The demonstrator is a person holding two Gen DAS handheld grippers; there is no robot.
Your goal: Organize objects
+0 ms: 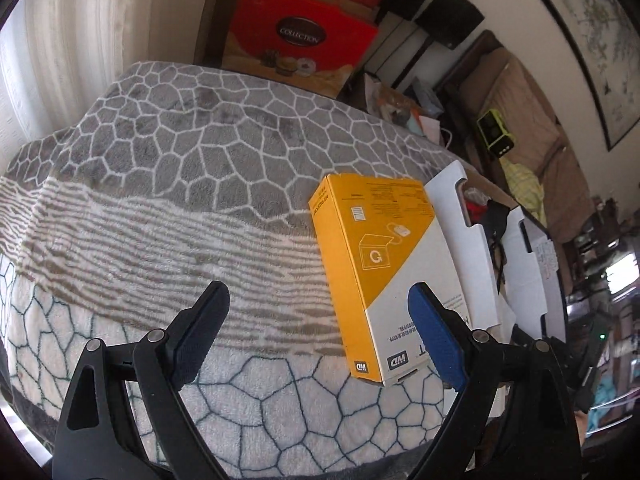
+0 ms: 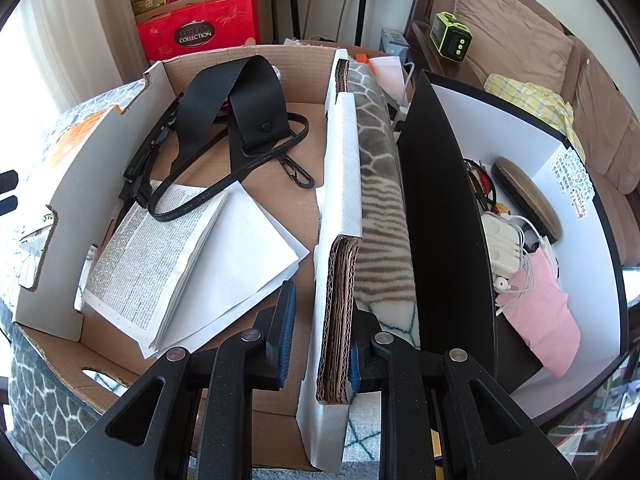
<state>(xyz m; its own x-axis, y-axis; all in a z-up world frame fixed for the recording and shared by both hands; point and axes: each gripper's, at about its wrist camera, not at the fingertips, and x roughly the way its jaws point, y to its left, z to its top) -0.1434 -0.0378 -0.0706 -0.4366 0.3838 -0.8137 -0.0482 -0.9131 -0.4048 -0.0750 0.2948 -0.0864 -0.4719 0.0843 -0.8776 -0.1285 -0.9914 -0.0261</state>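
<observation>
The left gripper point(image 1: 320, 332), its two jaws spread wide and holding nothing, hangs above a patterned blanket point(image 1: 168, 184) with one blue pad point(image 1: 434, 336) in front of a yellow-and-white carton point(image 1: 376, 264). Whether that pad touches the carton cannot be told. The carton lies flat on the blanket, just beside the white wall of a cardboard box point(image 1: 460, 240), outside it.

The right gripper point(image 2: 318, 344) has its jaws drawn close on the box's inner wall point(image 2: 340, 240), a white-faced corrugated panel, one finger inside and one outside; the grip looks like a steadying hold.

Inside the cardboard box point(image 2: 64, 216), seen from the right wrist, lie one black strap point(image 2: 236, 92) with a clip, one open booklet point(image 2: 160, 256) of fine print and loose white sheets point(image 2: 256, 252) under it. Next to it, across a strip of blanket, stands a second box point(image 2: 440, 208), black outside and white within, holding one pink cloth point(image 2: 540, 320), one oval mesh-covered case point(image 2: 528, 196), white earphones point(image 2: 516, 276) and a tangle of cables.

By these views the sorting looks well under way: two boxes are already partly filled, and one carton remains on the blanket. No other loose item shows there. Which box the carton belongs in cannot be judged.
</observation>
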